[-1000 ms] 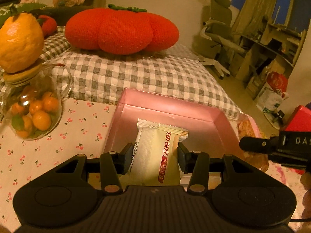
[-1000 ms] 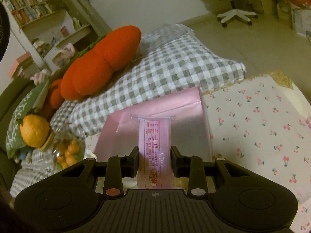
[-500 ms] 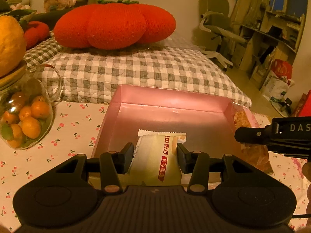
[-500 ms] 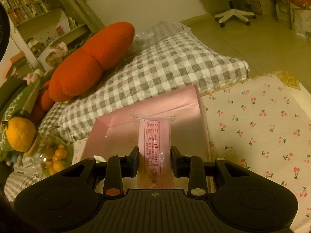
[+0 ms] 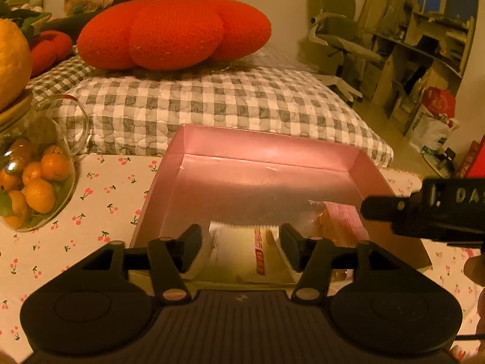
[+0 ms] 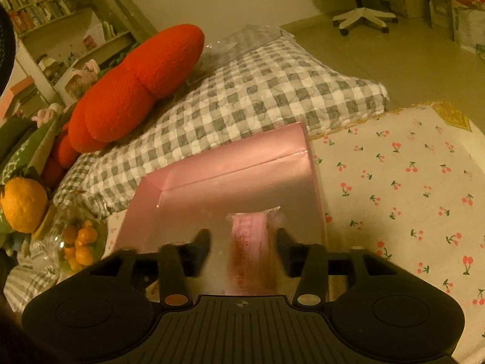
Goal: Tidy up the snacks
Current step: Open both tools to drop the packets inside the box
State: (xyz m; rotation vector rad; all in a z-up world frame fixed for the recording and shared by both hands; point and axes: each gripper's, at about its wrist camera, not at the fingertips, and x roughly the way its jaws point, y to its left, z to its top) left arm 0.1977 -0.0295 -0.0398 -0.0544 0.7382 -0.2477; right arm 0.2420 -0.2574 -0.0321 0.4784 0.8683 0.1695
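The left gripper [image 5: 241, 242] had just been opening its jaws, and the cream snack packet [image 5: 242, 254] lay loose between them inside the pink box [image 5: 266, 151], with a gap on each side, probably because this was the release into the box. The right gripper [image 6: 242, 250] had also just been opening, and the pink snack packet [image 6: 251, 248] lay between its spread jaws, nearer the right one, on the box floor. Ahead of both jaws the box was free for more snacks.
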